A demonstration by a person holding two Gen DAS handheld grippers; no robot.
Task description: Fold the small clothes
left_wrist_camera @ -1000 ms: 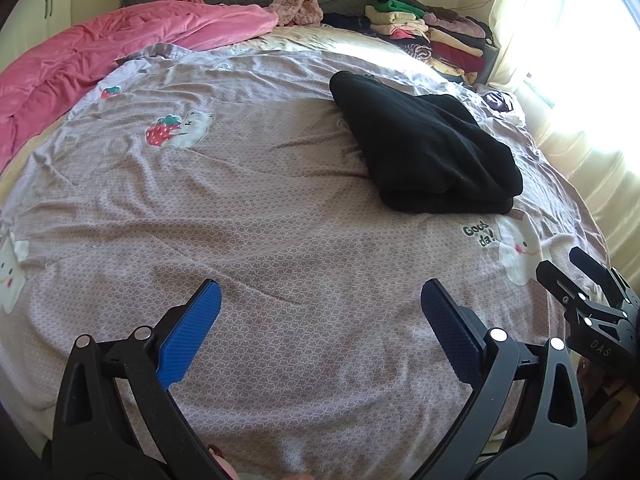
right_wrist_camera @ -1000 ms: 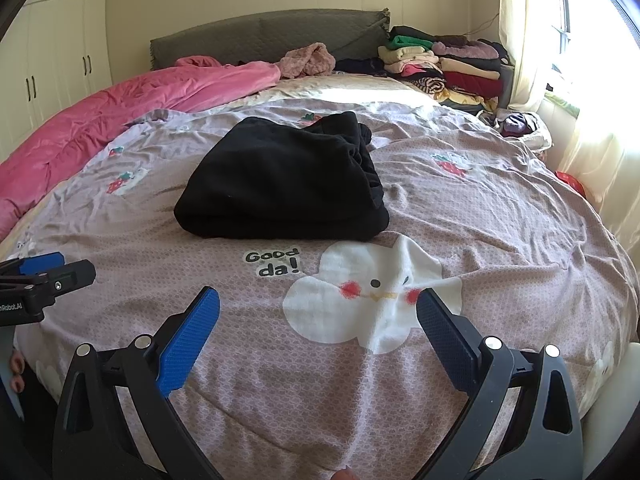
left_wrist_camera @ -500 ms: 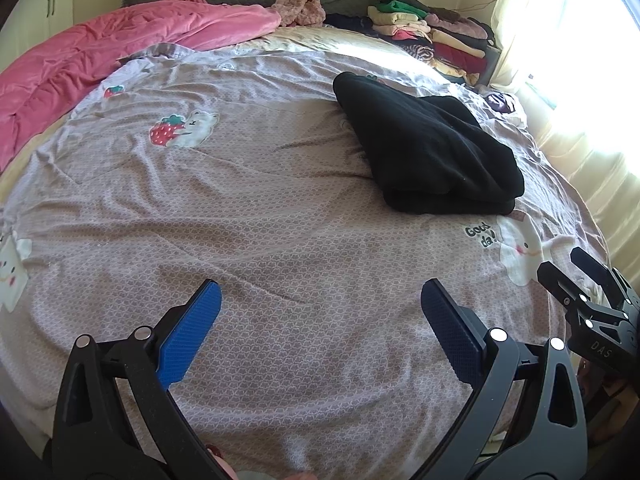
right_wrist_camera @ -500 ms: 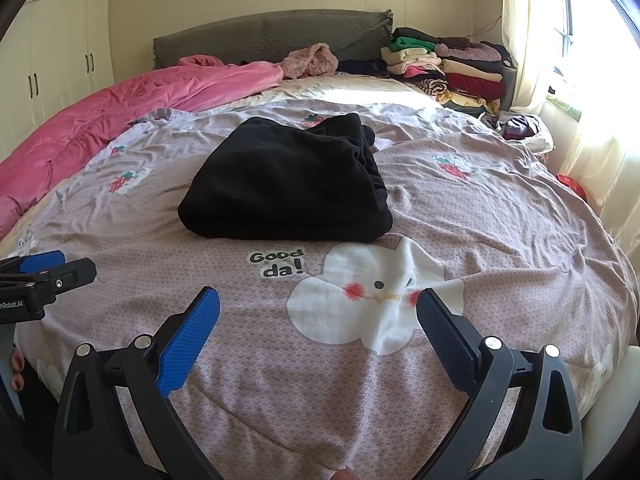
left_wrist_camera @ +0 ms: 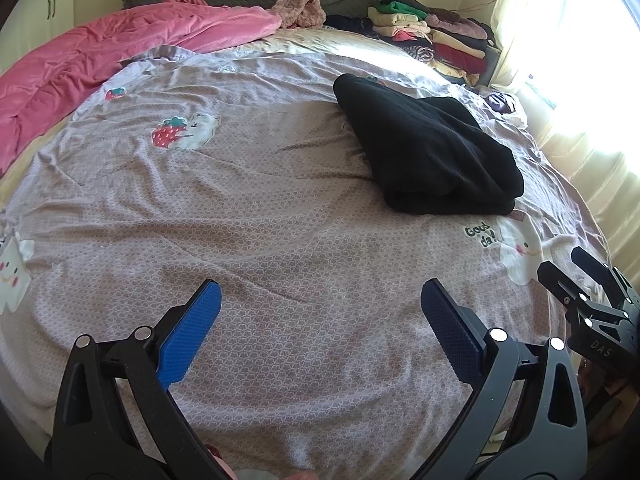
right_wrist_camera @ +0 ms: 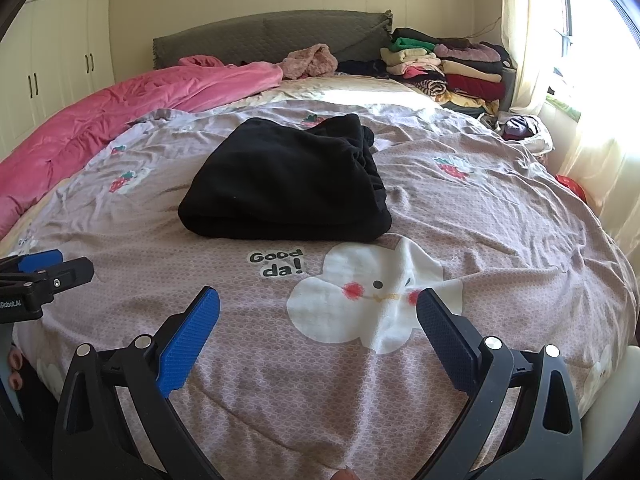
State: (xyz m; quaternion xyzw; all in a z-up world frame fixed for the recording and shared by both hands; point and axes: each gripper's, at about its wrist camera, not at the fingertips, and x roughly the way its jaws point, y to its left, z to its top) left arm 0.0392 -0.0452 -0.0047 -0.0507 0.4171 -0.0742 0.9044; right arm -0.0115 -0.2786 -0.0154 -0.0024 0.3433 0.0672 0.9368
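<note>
A folded black garment (left_wrist_camera: 428, 148) lies on the mauve printed bedspread (left_wrist_camera: 260, 208), right of the middle in the left wrist view. In the right wrist view the black garment (right_wrist_camera: 288, 184) lies straight ahead on the bedspread (right_wrist_camera: 480, 208), beyond the "Good da!" print. My left gripper (left_wrist_camera: 320, 308) is open and empty above the near part of the bed. My right gripper (right_wrist_camera: 318, 312) is open and empty above the white cartoon print. Each gripper shows at the edge of the other's view: the right one (left_wrist_camera: 576, 276), the left one (right_wrist_camera: 52, 268).
A pink quilt (right_wrist_camera: 120, 116) lies along the left and far side of the bed. A stack of folded clothes (right_wrist_camera: 448, 68) sits at the far right by the grey headboard (right_wrist_camera: 272, 36). Loose clothes (right_wrist_camera: 520, 128) and a bright curtained window are on the right.
Both views have shifted slightly, so the black garment sits a little lower and closer in frame. Both grippers stay open and empty.
</note>
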